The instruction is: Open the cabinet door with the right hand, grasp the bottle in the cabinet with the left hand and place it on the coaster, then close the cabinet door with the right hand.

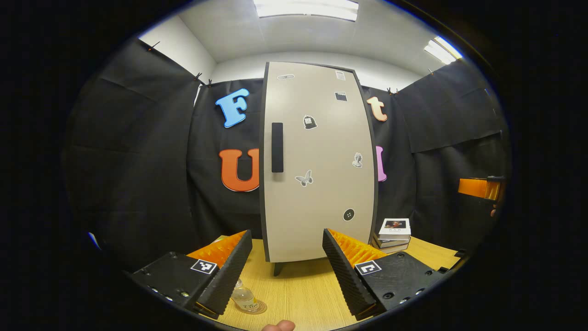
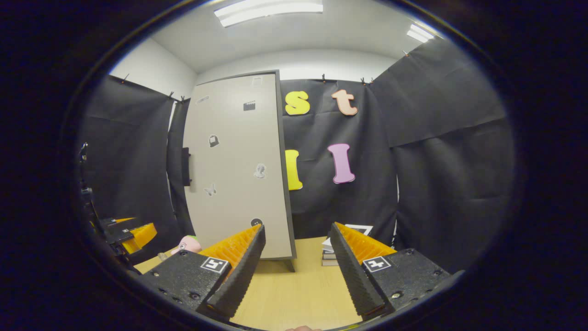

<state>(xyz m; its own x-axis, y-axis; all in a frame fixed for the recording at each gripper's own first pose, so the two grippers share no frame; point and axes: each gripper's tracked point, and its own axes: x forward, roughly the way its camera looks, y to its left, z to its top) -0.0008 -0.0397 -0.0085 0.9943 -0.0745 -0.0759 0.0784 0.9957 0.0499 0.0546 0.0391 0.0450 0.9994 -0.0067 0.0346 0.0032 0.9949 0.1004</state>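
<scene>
The small clear bottle (image 1: 243, 298) already stands on the round coaster (image 1: 257, 307) near the front edge of the bench (image 1: 298, 294), just beside the left gripper (image 1: 287, 271), whose jaws are spread wide with nothing between them. It looks like glass: light, rigid, slick and breakable, best taken around the body. The cabinet door (image 1: 317, 161) appears closed; its dark vertical handle (image 1: 277, 147) is the natural hold. The right gripper (image 2: 297, 266) hangs open, empty.
</scene>
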